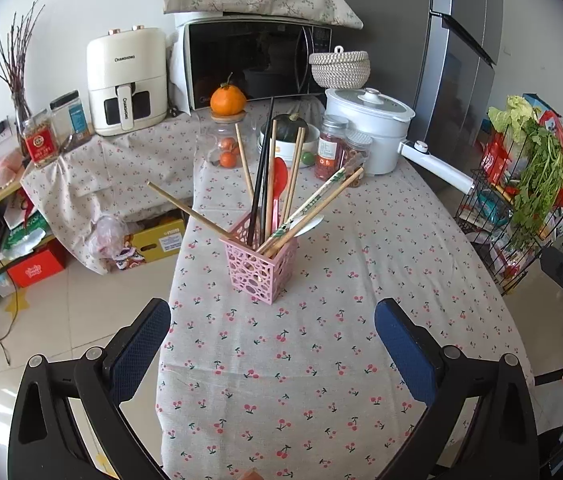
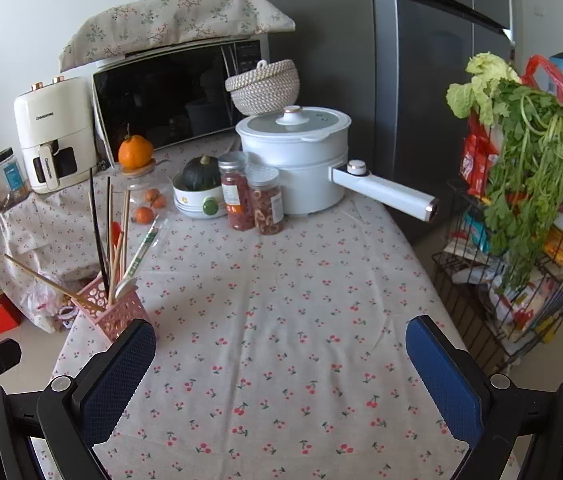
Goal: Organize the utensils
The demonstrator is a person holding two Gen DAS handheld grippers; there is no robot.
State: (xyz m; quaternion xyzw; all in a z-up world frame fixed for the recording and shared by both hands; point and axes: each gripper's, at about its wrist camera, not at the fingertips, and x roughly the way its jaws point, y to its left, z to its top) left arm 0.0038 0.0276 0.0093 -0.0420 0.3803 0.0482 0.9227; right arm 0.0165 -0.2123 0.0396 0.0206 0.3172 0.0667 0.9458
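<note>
Chopsticks [image 1: 267, 184] and spoons stand crammed in the pink holder [image 1: 259, 268] near the table's [image 1: 321, 360] left edge. Left gripper [image 1: 272, 344] and right gripper [image 2: 281, 372] both gape, empty. Risk, I judge: bumping the leaning sticks could tip the holder off that edge.

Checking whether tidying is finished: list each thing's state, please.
Left gripper: open, empty.
Right gripper: open, empty.
Pink holder: upright, filled with utensils.
Chopsticks: standing in holder.
White pot: lid on.
Microwave: door closed.
</note>
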